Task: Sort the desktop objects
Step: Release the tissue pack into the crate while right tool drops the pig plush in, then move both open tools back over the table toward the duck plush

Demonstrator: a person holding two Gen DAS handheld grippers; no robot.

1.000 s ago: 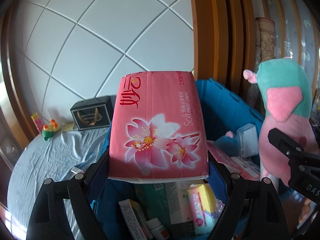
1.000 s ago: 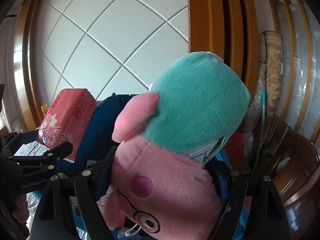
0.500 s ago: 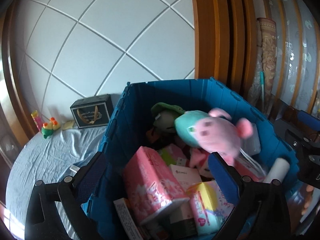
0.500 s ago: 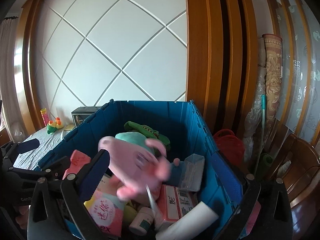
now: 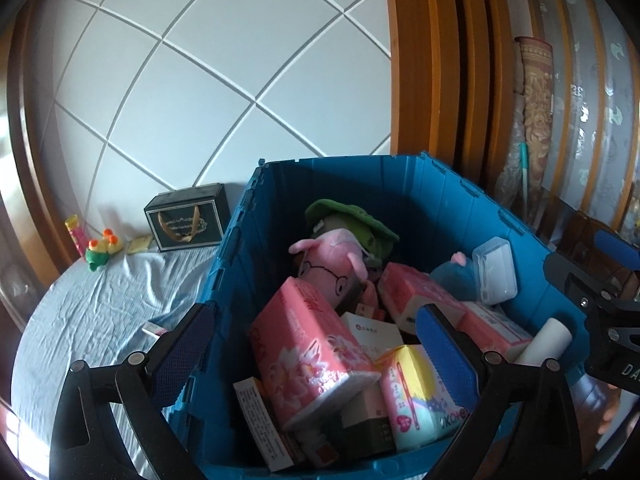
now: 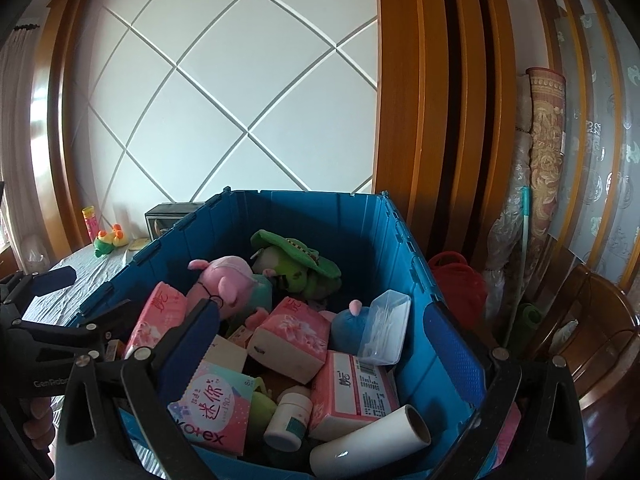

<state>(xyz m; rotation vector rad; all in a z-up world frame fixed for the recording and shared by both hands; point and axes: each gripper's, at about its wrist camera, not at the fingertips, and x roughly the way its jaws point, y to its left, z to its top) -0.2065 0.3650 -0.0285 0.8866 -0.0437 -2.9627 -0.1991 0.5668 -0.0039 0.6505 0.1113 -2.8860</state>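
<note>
Both claws hang over the near rim of the blue crate [image 5: 404, 184]: the left gripper [image 5: 316, 344] and the right gripper [image 6: 324, 344] each gape wide, holding nothing. Inside, the pink tissue pack [image 5: 308, 356] leans near the crate's left wall, and the pink pig plush [image 6: 228, 284] lies behind it, touching a green plush [image 6: 296, 264] toward the far wall.

Crate [image 5: 472, 208] on table [image 5: 92, 312], right of gift box [image 5: 186, 218]; plush pig [image 5: 332, 256] and tissue pack [image 5: 308, 356] inside it.
</note>
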